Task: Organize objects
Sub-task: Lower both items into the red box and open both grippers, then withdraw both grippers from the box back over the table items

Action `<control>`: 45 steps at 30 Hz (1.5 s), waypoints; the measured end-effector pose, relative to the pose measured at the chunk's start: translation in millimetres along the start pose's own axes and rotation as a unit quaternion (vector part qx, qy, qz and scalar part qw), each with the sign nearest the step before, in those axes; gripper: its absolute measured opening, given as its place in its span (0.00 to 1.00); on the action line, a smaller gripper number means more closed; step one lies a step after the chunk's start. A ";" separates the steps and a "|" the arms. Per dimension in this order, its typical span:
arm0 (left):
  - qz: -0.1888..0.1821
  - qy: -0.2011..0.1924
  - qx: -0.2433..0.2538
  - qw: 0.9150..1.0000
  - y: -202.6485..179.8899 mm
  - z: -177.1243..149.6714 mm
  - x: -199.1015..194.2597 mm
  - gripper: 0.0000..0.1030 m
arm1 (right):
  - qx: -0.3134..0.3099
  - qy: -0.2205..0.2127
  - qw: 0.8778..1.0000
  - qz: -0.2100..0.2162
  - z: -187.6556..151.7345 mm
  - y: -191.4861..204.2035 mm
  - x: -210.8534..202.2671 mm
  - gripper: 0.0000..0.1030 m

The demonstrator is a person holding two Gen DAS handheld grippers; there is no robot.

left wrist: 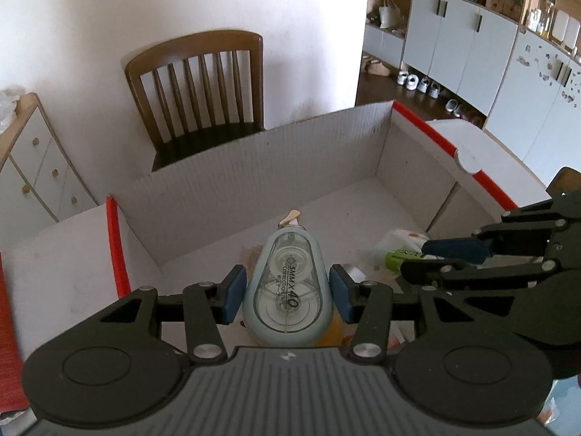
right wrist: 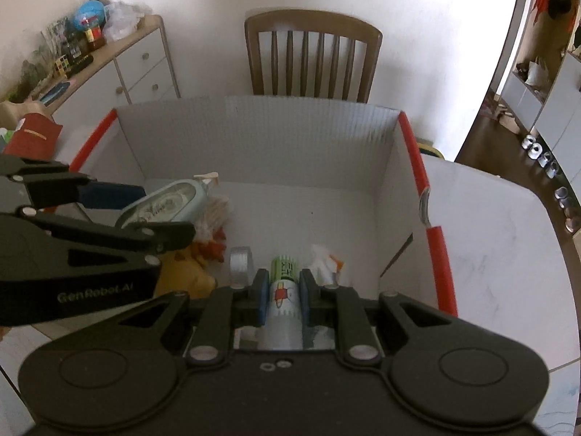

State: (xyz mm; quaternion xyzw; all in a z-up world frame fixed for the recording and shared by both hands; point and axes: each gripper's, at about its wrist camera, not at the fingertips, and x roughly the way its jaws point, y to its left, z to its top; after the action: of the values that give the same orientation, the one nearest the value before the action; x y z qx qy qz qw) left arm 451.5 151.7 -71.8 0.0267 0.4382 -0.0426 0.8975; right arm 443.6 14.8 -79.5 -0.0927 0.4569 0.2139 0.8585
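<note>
Grippers over corrugated box [left wrist: 232, 181]: left gripper [left wrist: 287, 292] clasping teardrop correction tape [left wrist: 287, 290], right gripper [right wrist: 283, 298] cylindrical battery [right wrist: 285, 301].

Bright daylight, sharp focus, fisheye-bent edges.

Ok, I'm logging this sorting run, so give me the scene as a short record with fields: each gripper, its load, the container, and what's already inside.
left gripper: shut on correction tape, above the box
right gripper: shut on battery, green end forward
container: white cardboard box, red edges, open top
already inside: yellow plush toy, silver tape roll, white wrapper
behind box: wooden chair
</note>
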 end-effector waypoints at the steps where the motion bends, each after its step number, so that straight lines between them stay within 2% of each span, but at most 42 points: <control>1: -0.001 0.001 -0.001 1.000 0.4 -0.1 1.4 0.47 | 0.001 0.001 1.000 0.001 0.1 0.1 1.0 0.16; 6: -0.009 0.012 0.003 1.000 -1.7 2.1 8.5 0.47 | -0.003 0.018 1.000 0.003 -1.0 3.3 7.2 0.16; 16: -0.017 0.032 -0.002 0.999 -2.4 3.5 18.0 0.47 | -0.014 0.017 1.000 0.010 -4.3 0.3 -3.4 0.21; 19: -0.022 0.031 -0.009 0.999 -2.2 2.3 15.3 0.50 | -0.013 0.009 1.000 0.015 -5.5 -2.8 -12.2 0.22; 21: -0.024 0.026 -0.013 0.999 -1.9 0.9 12.1 0.58 | -0.017 0.004 1.000 0.019 -6.3 -3.9 -17.8 0.22; 22: -0.024 0.023 -0.014 0.999 -2.0 0.7 10.9 0.58 | -0.018 0.001 1.000 0.021 -6.7 -3.5 -20.7 0.23; 34: -0.016 -0.010 -0.021 1.000 -9.3 -2.3 -28.8 0.59 | -0.011 -0.049 0.998 0.038 -13.7 -13.4 -68.0 0.26; 45: -0.013 -0.051 -0.019 0.998 -26.5 -12.2 -85.8 0.59 | -0.025 -0.089 0.995 0.048 -27.1 -13.7 -116.5 0.28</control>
State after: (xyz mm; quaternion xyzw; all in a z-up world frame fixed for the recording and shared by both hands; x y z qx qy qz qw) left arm 386.7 131.0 -11.9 0.0023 0.3927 -0.0471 0.9184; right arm 372.5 -39.9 0.7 -0.0724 0.3774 0.2739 0.8817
